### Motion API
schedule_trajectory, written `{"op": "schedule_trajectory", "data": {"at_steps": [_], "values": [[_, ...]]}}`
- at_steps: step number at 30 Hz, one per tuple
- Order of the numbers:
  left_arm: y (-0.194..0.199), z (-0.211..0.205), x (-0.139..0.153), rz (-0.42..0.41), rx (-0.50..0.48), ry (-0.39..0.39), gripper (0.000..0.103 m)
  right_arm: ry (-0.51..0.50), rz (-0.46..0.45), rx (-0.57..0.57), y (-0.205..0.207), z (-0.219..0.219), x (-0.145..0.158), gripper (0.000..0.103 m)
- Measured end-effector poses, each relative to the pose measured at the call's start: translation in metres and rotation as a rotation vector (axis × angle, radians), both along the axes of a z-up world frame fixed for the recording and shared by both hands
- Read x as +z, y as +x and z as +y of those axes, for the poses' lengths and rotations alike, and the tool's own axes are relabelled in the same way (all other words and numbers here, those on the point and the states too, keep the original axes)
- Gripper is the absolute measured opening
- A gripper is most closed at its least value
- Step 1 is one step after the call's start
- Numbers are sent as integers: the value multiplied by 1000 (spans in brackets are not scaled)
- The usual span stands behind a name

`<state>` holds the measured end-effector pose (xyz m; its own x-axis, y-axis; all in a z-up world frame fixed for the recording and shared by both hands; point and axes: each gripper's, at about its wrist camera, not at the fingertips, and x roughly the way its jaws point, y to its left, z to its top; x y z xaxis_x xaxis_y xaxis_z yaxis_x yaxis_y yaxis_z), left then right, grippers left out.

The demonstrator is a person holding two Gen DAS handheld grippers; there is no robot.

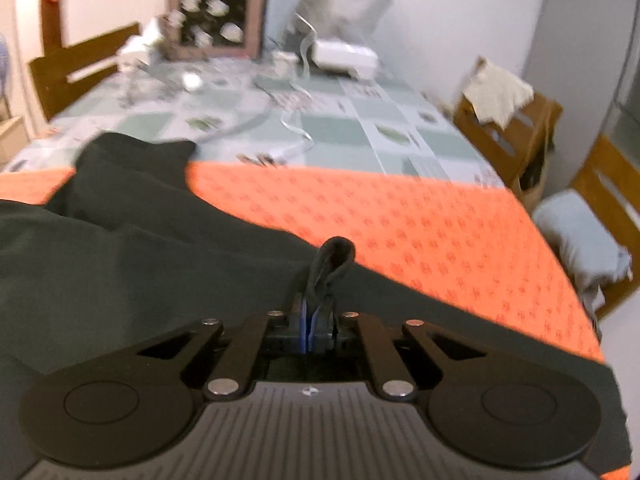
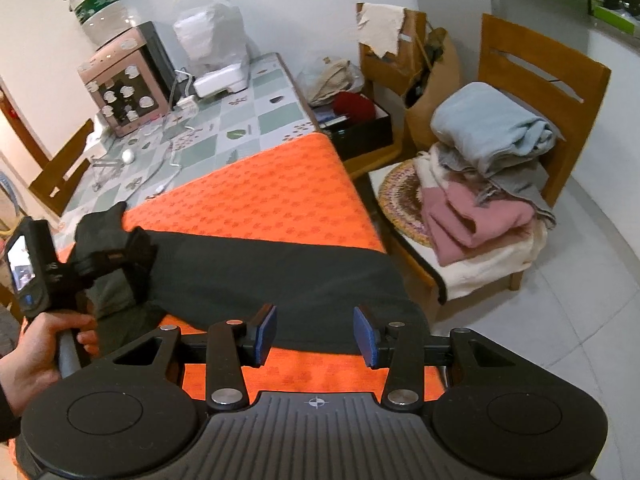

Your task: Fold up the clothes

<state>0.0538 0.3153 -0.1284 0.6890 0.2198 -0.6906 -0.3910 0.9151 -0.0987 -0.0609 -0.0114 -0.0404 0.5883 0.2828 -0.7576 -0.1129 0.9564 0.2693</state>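
Observation:
A dark green-black garment (image 1: 132, 256) lies across the orange mat (image 1: 420, 232) on the table. My left gripper (image 1: 314, 320) is shut on a pinched fold of the garment's edge (image 1: 334, 258), which sticks up beyond the blue pads. In the right wrist view the same garment (image 2: 272, 276) stretches across the orange mat (image 2: 260, 196). My right gripper (image 2: 316, 336) hovers open above its near hem with nothing between the blue pads (image 2: 266, 334). The left gripper (image 2: 116, 258) appears there at the left, held by a hand (image 2: 44, 356), clamped on the cloth.
Beyond the mat the checked tablecloth (image 2: 240, 120) carries a pink box (image 2: 128, 92), a white appliance (image 2: 224, 80), cables and a plastic bag. A wooden chair (image 2: 540, 120) at the right holds piled folded clothes (image 2: 488, 176). Another chair (image 2: 394, 52) and a black box (image 2: 360, 124) stand behind.

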Motion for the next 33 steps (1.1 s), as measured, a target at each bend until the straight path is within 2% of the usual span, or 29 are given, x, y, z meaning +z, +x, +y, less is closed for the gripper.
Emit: {"op": "schedule_trajectory", "data": {"at_steps": [7, 10, 18, 25, 33], "values": [[-49, 44, 56, -111, 97, 24, 6, 44, -13, 83, -1, 47, 3, 45], [-72, 77, 79, -131, 140, 14, 6, 62, -19, 119, -2, 67, 4, 45], [-134, 198, 120, -80, 233, 29, 6, 126, -42, 145, -24, 160, 23, 45], [-188, 300, 138, -63, 309, 61, 6, 164, -65, 194, -36, 244, 29, 45], [-244, 383, 155, -70, 489, 108, 6, 198, -52, 332, -36, 319, 34, 45]]}}
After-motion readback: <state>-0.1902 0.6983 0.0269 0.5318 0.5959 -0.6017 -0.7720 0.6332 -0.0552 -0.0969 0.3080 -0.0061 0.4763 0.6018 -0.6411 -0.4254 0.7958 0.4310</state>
